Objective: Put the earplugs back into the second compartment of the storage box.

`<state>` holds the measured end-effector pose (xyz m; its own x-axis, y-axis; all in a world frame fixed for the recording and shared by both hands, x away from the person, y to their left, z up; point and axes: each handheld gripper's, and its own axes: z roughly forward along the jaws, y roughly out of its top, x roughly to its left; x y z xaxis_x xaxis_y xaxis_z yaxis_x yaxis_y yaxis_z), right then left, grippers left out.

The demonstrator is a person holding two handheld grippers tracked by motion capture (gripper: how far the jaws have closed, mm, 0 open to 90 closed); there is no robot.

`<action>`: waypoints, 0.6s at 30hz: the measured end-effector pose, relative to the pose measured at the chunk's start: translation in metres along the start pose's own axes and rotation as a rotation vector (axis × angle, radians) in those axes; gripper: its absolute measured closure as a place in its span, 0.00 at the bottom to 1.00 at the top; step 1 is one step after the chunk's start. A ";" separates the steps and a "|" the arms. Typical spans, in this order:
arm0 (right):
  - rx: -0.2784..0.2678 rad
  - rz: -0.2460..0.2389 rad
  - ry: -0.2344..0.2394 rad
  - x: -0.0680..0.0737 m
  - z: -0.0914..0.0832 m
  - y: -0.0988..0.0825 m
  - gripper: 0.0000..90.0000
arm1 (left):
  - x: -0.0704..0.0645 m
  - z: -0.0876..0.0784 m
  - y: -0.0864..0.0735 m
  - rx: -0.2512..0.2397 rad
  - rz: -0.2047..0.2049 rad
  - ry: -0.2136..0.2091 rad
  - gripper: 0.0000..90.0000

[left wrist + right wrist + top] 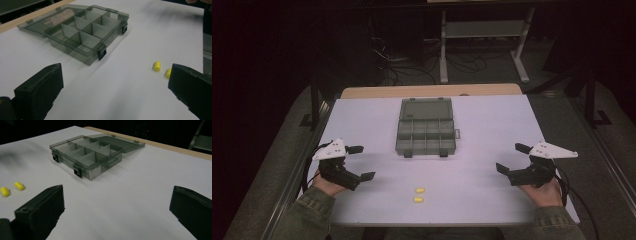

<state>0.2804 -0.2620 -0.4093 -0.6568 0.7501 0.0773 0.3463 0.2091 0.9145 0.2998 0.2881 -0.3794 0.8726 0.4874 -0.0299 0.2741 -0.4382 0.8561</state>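
On white table (492, 130), centre toward twelve o'clock: box (426, 129), smoky clear plastic, lid laid back flat, eight compartments, all looking empty, two black latches on the near edge. At six o'clock of the box, near the front edge: two yellow plugs (419, 190) (418, 199), small, rounded, lying close together but apart, the likely pieces to be sorted into the box. At nine o'clock: left gripper (357, 162), jaws wide open, holding nothing, hovering well apart from the plugs; its own view has the plugs toward three o'clock, one partly behind a jaw. At three o'clock: right gripper (511, 159), jaws likewise wide open and empty. Risks, as judged — the plugs look light and round, so a pad brushing one on approach could roll it off the front edge; closing over both at once could squeeze one out sideways; a drop from too high could bounce a plug over a divider into the wrong cell.
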 end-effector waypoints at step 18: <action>-0.008 -0.009 0.010 0.002 0.000 0.000 0.00 | -0.011 0.042 0.028 0.137 0.075 -0.106 0.00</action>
<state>0.2789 -0.2606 -0.4087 -0.6664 0.7420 0.0725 0.3352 0.2113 0.9181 0.3150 0.2391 -0.3762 0.9286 0.3700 -0.0287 0.2523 -0.5727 0.7800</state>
